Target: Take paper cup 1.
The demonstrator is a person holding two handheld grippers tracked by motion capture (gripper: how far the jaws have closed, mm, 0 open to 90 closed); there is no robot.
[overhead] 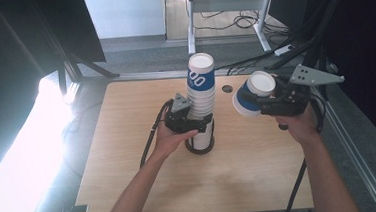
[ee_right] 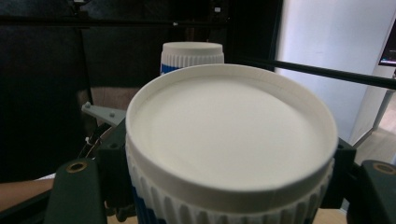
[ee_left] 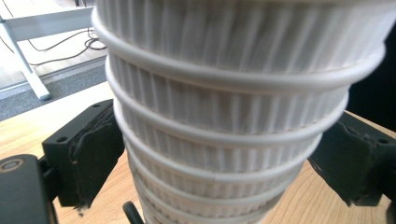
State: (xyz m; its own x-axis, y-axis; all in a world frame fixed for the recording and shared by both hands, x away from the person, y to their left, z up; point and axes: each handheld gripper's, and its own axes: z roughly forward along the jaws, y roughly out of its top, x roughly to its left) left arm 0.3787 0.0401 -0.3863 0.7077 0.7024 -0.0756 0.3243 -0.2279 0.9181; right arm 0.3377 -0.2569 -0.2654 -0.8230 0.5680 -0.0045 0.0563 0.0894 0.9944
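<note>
Now left gripper (overhead: 195, 121) jaws open around cup stack (overhead: 200, 97), pads apart; right gripper (overhead: 256, 101) clamps single cup (overhead: 253, 94) beside stack.

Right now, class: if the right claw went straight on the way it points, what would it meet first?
Probably the stack of cups, with the held cup in the right claw touching first; depth is uncertain.

Cup stack (overhead: 200, 101) white, ribbed, blue band; held cup (overhead: 253, 94) same; table (overhead: 129, 155) pale wood.
</note>
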